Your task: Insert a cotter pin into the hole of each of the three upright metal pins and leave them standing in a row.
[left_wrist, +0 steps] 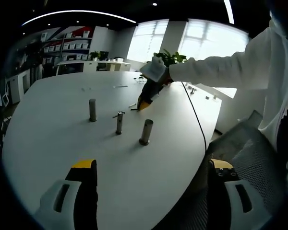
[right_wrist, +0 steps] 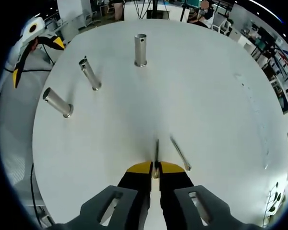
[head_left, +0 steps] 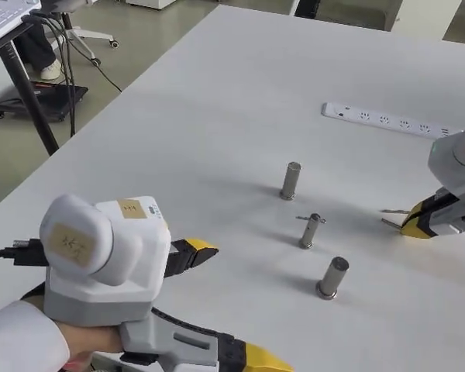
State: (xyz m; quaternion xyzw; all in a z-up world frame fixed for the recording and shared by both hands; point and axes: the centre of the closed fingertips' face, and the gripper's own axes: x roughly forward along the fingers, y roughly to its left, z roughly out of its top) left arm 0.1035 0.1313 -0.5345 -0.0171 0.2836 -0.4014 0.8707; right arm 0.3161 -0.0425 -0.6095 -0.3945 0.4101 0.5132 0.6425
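— While the right gripper (right_wrist: 156,168) sits low over the white table (right_wrist: 221,96), what are its jaws doing?

— They are pressed together on a cotter pin (right_wrist: 157,148), which pokes straight ahead from between the tips. A second cotter pin (right_wrist: 180,152) lies flat on the table just right of those tips and slants away from them.

— And the three metal pins?

— All stand upright in a row, well ahead of the right jaws and off to their left. The far pin (right_wrist: 140,49) is closest to straight ahead, the middle pin (right_wrist: 90,73) is further left, and the near pin (right_wrist: 57,102) is furthest left.

— Is any of them fitted?

— A fitted cotter pin (head_left: 311,219) crosses the top of the middle pin. The far pin shows an open hole near its top.

— What about the left gripper (left_wrist: 152,164)?

— A hand (head_left: 85,341) holds it, and its jaws are spread wide with bare table between them. The row stands ahead of those jaws, well apart from them, with the right gripper beyond it. A white power strip (head_left: 391,122) lies further out still.
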